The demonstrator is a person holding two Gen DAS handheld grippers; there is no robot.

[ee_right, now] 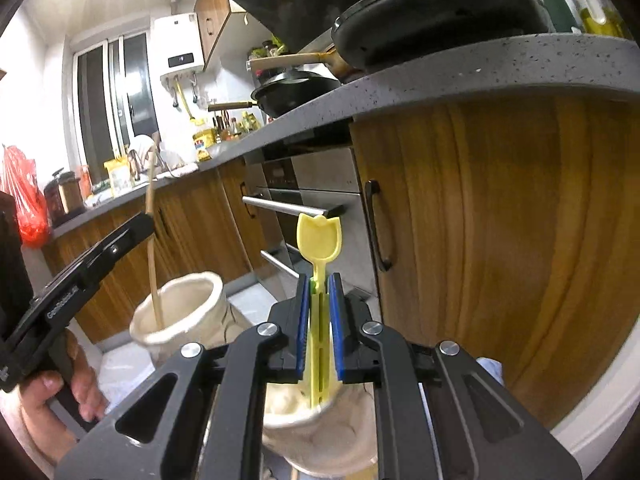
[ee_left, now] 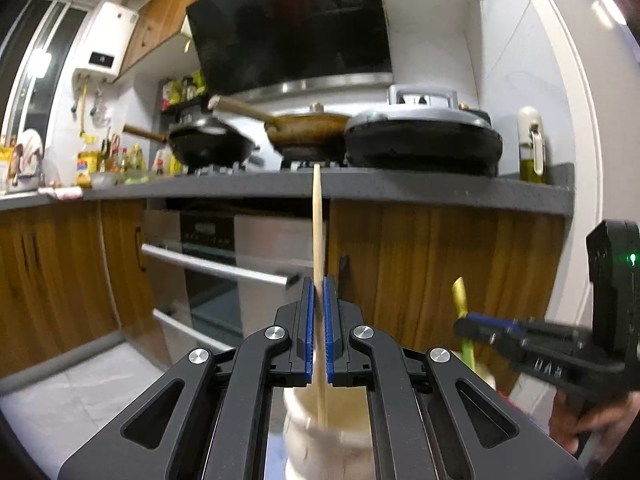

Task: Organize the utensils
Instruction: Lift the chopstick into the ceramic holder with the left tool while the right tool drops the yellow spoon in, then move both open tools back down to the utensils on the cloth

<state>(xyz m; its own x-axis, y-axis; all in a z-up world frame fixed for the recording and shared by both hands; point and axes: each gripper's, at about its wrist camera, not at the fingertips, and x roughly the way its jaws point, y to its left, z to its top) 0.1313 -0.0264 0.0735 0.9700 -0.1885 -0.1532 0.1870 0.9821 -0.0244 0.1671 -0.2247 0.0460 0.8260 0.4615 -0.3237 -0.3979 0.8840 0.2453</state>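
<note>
My left gripper (ee_left: 319, 284) is shut on a thin wooden chopstick (ee_left: 317, 220) that stands upright. Its lower end reaches into a cream ceramic jar (ee_left: 304, 440) under the gripper. My right gripper (ee_right: 319, 280) is shut on the stem of a yellow plastic spoon (ee_right: 320, 236) with a tulip-shaped head pointing up. The spoon's lower end sits in a second cream jar (ee_right: 344, 432). The right wrist view also shows the left gripper (ee_right: 146, 220), the chopstick (ee_right: 151, 264) and its jar (ee_right: 200, 320) to the left. In the left wrist view the right gripper (ee_left: 464, 326) appears at the right.
A grey counter edge (ee_left: 400, 188) runs above, carrying pans (ee_left: 216, 144) and a black griddle (ee_left: 424, 144). Wooden cabinet doors (ee_right: 500, 240) and an oven (ee_left: 224, 264) with steel handles stand straight ahead. A hand (ee_right: 48, 396) holds the left gripper's grip. A red bag (ee_right: 24, 196) hangs far left.
</note>
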